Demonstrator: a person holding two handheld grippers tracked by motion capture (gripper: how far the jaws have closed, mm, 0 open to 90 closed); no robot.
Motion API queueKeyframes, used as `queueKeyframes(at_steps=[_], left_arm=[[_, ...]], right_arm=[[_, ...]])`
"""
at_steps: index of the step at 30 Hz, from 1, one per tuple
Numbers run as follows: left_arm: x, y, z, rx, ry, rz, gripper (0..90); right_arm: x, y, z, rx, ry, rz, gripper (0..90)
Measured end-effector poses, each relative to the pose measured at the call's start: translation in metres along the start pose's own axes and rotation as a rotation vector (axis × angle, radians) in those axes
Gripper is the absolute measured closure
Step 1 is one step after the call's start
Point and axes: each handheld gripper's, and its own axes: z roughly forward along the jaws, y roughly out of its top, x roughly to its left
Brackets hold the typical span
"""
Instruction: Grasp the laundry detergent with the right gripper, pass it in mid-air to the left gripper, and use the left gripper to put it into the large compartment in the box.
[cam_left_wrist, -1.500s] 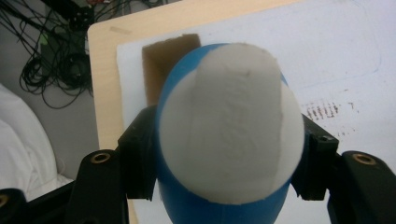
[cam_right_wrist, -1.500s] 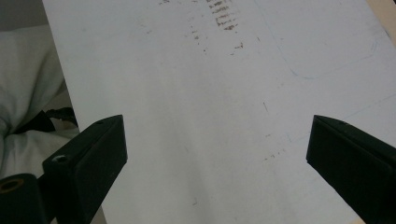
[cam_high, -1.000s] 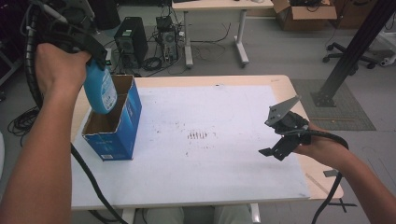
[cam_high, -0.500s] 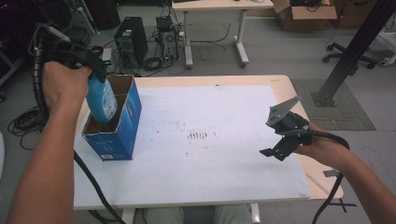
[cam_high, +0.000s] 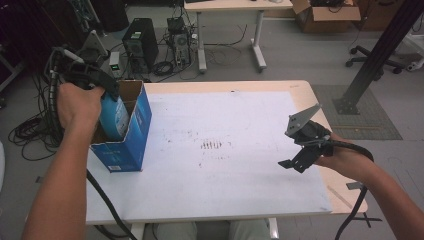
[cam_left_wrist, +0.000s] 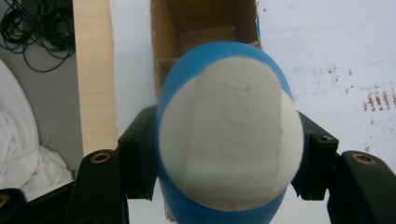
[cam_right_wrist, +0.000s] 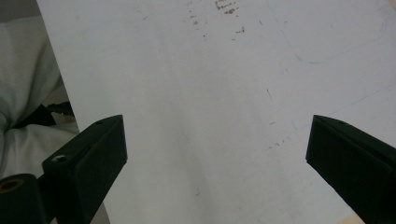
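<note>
Blue-and-white bottle is sitting pinched in my left gripper, long axis pointing straight down into the open cardboard box right below it, lower half already going inside the rim. My right gripper is hanging spread wide and empty, well apart over the white table.

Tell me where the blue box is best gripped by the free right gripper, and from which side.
Probably the blue box's right-hand wall, pinched over its open top rim from above. The box stands upright with thin cardboard walls; that side faces the open right gripper, while the left gripper is lowering a blue-and-white bottle into the opening.
</note>
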Motion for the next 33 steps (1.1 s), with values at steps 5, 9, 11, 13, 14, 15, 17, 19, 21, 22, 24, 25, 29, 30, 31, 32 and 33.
queueKeyframes(at_steps=[5,9,11,13,14,15,17,19,21,22,24,25,29,30,31,32,33], left_arm=[[-0.001,-0.004,0.015,0.007,-0.005,0.005,37.8],[0.0,-0.009,0.03,0.019,-0.013,0.012,37.8],[0.0,-0.011,0.036,0.02,-0.018,0.01,37.8],[0.001,-0.013,0.042,0.023,-0.024,0.01,37.8],[0.001,-0.013,0.044,0.025,-0.025,0.011,37.8],[0.001,-0.014,0.047,0.029,-0.026,0.014,37.8],[0.001,-0.015,0.052,0.031,-0.026,0.016,37.8],[0.001,-0.016,0.056,0.034,-0.025,0.016,37.8],[0.001,-0.017,0.06,0.038,-0.025,0.017,37.9],[0.002,-0.018,0.063,0.037,-0.026,0.018,37.8],[0.001,-0.019,0.067,0.04,-0.025,0.018,37.8],[0.001,-0.019,0.069,0.043,-0.024,0.019,37.9],[0.001,-0.021,0.076,0.045,-0.025,0.02,37.8],[0.001,-0.021,0.077,0.042,-0.025,0.018,37.8],[0.001,-0.021,0.078,0.044,-0.026,0.02,37.8],[0.001,-0.021,0.079,0.046,-0.027,0.02,37.8],[0.001,-0.022,0.08,0.045,-0.026,0.019,37.8]], right_arm=[[0.0,-0.001,0.002,0.002,0.004,0.002,5.2],[0.001,-0.001,0.004,0.007,0.006,0.003,5.2],[0.0,-0.001,0.005,0.009,0.007,0.005,5.2],[0.0,-0.001,0.006,0.012,0.009,0.007,5.3],[0.0,-0.001,0.006,0.013,0.011,0.007,5.4],[0.0,0.0,0.006,0.015,0.011,0.008,5.4],[0.0,0.0,0.007,0.015,0.011,0.012,5.4],[0.0,0.001,0.008,0.017,0.013,0.012,5.4],[0.0,0.001,0.009,0.017,0.014,0.011,5.4],[0.0,0.001,0.01,0.017,0.015,0.012,5.4],[0.0,0.001,0.011,0.018,0.017,0.013,5.5],[0.0,0.001,0.012,0.019,0.018,0.014,5.5],[-0.001,0.001,0.012,0.026,0.02,0.014,5.6],[-0.001,0.001,0.012,0.025,0.019,0.018,5.7],[-0.001,0.001,0.012,0.025,0.019,0.019,5.7],[-0.001,0.002,0.012,0.026,0.019,0.019,5.7],[-0.002,0.002,0.012,0.026,0.019,0.015,5.7]])
